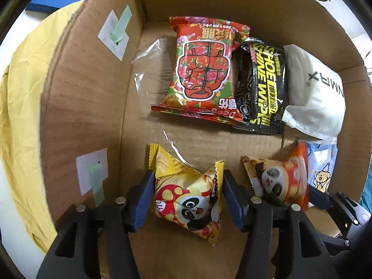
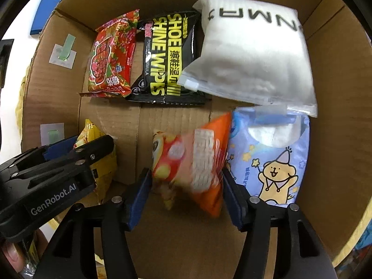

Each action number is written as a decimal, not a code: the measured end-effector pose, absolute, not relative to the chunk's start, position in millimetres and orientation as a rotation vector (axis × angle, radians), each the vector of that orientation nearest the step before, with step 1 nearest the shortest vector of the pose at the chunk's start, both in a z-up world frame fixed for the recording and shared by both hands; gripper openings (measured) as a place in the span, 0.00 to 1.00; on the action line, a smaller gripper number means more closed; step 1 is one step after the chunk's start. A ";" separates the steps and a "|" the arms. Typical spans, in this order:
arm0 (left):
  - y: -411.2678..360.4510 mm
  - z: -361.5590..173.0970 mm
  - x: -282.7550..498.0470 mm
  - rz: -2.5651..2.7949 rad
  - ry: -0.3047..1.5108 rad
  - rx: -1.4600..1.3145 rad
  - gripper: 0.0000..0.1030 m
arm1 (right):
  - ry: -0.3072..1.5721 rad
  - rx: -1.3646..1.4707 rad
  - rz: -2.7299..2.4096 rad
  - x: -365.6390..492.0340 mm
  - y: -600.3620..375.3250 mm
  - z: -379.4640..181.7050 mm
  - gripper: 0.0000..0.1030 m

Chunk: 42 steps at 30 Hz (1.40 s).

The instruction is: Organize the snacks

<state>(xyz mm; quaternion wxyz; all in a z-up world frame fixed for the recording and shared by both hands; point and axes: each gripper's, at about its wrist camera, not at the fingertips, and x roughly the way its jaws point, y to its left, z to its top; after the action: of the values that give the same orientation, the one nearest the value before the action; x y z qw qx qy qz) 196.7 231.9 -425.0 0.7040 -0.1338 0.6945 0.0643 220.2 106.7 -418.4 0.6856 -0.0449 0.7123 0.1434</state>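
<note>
Both grippers reach into a cardboard box [image 1: 88, 93]. My left gripper [image 1: 187, 186] is shut on a yellow panda snack bag [image 1: 188, 197], near the box's left wall [image 2: 46, 93]. My right gripper [image 2: 186, 181] is shut on an orange panda snack bag [image 2: 197, 162], blurred, beside a blue cartoon pack [image 2: 272, 160]. In the left wrist view the orange bag [image 1: 283, 179] and the right gripper [image 1: 325, 197] show at the right. The left gripper [image 2: 69, 153] and yellow bag [image 2: 102, 167] appear at the left of the right wrist view.
At the box's far end lie a red floral packet [image 1: 204, 69], a black shoe wipes pack [image 1: 262, 83] and a white pouch [image 1: 313, 93]. A clear plastic wrapper [image 1: 153, 69] lies on the box floor. Yellow cloth [image 1: 21, 116] lies outside the left wall.
</note>
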 end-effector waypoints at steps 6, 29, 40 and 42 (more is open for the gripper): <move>225.4 -397.1 200.5 0.154 1.494 -0.275 0.82 | 1.547 -0.131 0.300 221.7 109.8 -399.8 0.78; 204.5 -219.9 130.0 0.163 1.163 -0.238 0.98 | 1.266 -0.079 0.280 169.4 33.3 -227.1 1.00; 187.4 -140.6 74.6 0.152 1.032 -0.209 0.97 | 1.140 -0.041 0.300 101.5 -3.2 -135.2 1.00; 185.5 -128.7 65.9 0.161 1.014 -0.190 0.97 | 1.115 -0.034 0.296 88.6 -11.7 -118.6 1.00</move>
<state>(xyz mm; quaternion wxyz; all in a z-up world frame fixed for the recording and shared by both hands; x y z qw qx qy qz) 65.9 185.5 -128.7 0.8667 -0.0906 0.4845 0.0770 88.6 -11.7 -118.6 0.8382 -0.0160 0.5269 0.1397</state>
